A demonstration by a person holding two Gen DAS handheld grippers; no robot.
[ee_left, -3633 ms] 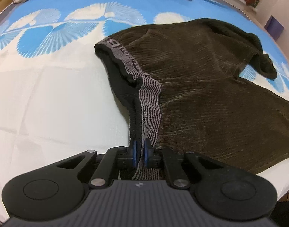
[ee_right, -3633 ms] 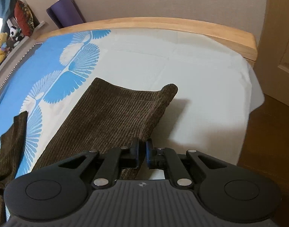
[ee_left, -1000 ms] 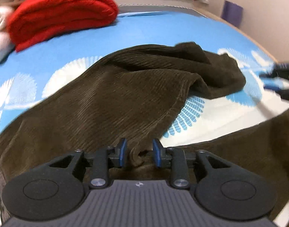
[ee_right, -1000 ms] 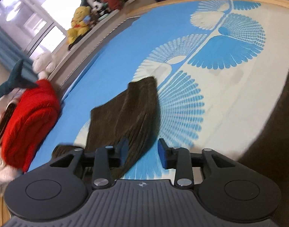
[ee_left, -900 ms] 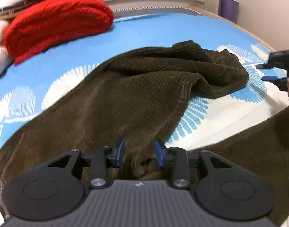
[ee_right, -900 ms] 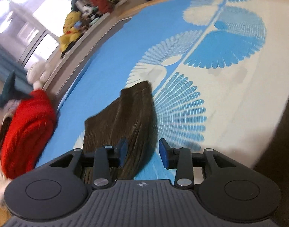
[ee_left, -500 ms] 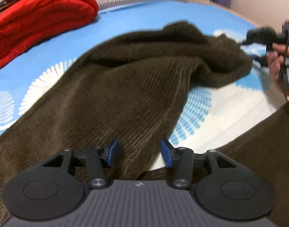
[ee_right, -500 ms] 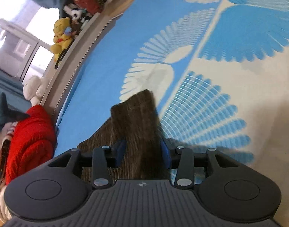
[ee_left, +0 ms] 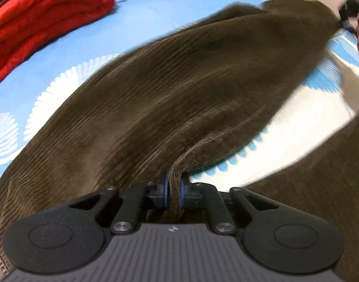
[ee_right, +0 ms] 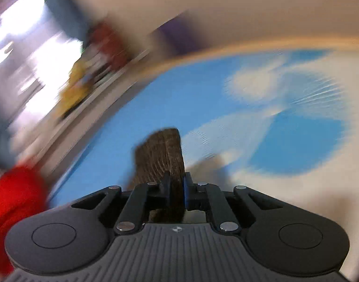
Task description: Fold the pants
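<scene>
Brown corduroy pants (ee_left: pixel 179 89) lay stretched across a blue-and-white patterned bedspread (ee_left: pixel 137 23), near a folded red blanket (ee_left: pixel 43 9). The left gripper (ee_left: pixel 173 191) pinched a fold of one leg; the right gripper (ee_right: pixel 177 191) clamped that leg's hem, its view blurred.

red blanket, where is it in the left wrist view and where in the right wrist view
Left wrist view: the red blanket lies folded at the top left, beyond the brown pants.
Right wrist view: a blurred red mass at the lower left edge.
Shared landmark: the blue and white bedspread it rests on.
</scene>
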